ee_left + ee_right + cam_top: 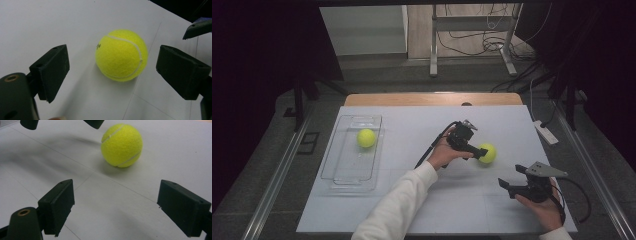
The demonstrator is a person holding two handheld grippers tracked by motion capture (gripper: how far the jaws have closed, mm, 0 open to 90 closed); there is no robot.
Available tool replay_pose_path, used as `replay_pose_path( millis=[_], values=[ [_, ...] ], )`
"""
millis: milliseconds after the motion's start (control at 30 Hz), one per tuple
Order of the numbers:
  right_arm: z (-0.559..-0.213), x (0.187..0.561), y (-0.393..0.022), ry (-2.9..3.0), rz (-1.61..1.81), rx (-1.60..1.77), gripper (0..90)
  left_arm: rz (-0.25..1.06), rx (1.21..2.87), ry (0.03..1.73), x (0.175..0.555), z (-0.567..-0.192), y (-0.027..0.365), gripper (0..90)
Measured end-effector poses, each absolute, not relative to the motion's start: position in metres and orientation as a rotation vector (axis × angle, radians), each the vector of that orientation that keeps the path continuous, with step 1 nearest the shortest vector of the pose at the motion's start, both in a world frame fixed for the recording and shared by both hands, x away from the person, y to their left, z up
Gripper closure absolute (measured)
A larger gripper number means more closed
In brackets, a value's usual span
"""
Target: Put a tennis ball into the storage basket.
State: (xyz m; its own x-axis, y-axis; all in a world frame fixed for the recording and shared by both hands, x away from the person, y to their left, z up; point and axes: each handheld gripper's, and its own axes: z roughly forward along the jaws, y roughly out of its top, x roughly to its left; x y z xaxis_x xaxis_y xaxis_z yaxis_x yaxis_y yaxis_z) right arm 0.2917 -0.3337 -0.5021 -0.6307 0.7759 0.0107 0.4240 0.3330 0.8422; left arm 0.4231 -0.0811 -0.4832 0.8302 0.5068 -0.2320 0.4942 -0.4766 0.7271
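A tennis ball (487, 153) is seen resting on the white tabletop (422, 200), right of centre, and the left claw (478, 151) is brought right up to it, its tips at the ball's nine o'clock edge in the high view. In the left gripper view the ball (121, 55) sits between the two black pads (51, 72), which are spread wide with clear white tabletop showing on either side; nothing is pinched, and no contact can be made out. The right claw (507, 187) is held near the tabletop's five o'clock corner, well apart from the ball, jaws likewise spread and empty; in its own view the ball (122, 145) lies ahead at twelve o'clock with bare tabletop between the pads. Over at nine o'clock on the tabletop a clear plastic tray (343, 172) is set, and a second tennis ball (366, 138) is already lying inside it toward its far end. The step in hand is judged to be the approach for a grasp: one ball is binned, this one is being lined up. What is called for next, it seems, is for the left claw to be eased forward until the ball's widest part sits between the pads, then closed squarely on it, since an off-centre squeeze could send the ball rolling away.
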Motion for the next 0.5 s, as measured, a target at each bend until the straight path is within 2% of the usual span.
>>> replay_pose_path(
  millis=[500],
  values=[
    [-0.503, 0.292, -0.334, 2.215, 1.214, 1.060, 14.5, -0.007, 2.164, 0.733, 0.427, -0.492, -0.096, 11.6]
  ],
)
